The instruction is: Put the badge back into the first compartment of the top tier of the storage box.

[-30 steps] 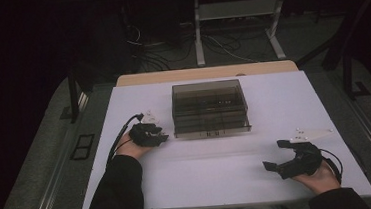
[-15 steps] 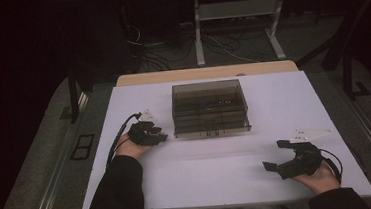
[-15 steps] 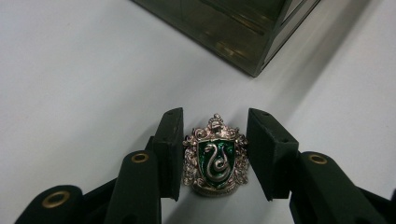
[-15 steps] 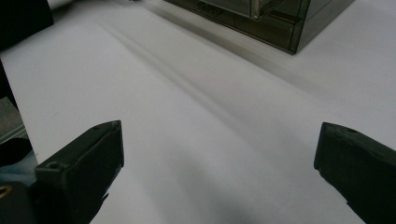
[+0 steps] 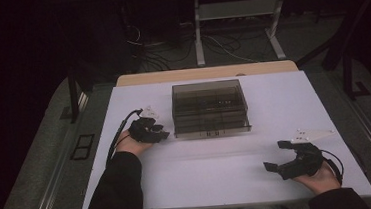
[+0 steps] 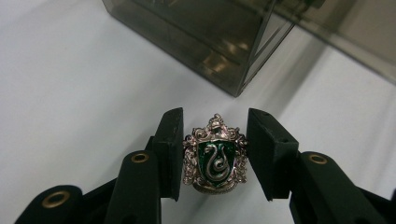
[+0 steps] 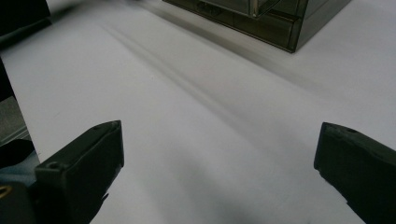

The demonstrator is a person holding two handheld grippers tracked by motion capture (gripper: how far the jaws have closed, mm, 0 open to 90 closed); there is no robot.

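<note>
Almost nothing had moved since the earlier frames: left gripper [image 5: 151, 131] stayed beside the box's left front corner, right gripper [image 5: 284, 157] stayed low on the right side of the table [image 5: 189, 179], box unchanged.

High view gave the layout. Smoky translucent box [image 5: 210, 107] sat at table centre toward the far edge, lid down, compartments dimly visible inside. Left hand [image 5: 132, 143] and dark sleeve [image 5: 115, 195] came in from the bottom left, cable looping off the gripper. Right hand [image 5: 319, 175] sat near the front right corner, grey three-cornered plate [image 5: 312, 134] on top of its gripper. From here the left gripper's load was too small to tell.

Left gripper view filled that in: a silver-toned crest ornament [image 6: 215, 156] with a green shield and a coiled snake sat between the two black jaws, left jaw against its edge, right jaw just beside or touching it, so the jaws were closed in on it. Could not tell whether it rested on the table or was lifted. Corner of the box [image 6: 243, 70] lay just ahead.

Right gripper view showed its jaws spread wide apart with bare white surface between them, and the box's front corner [image 7: 299, 32] farther off, well apart from them.

Surface was a plain white tabletop with a pale wooden strip [image 5: 206, 73] along the far edge. Room was dark; grey floor, loose cables [image 5: 169, 55] and white frame legs [image 5: 237, 27] beyond the table.
</note>
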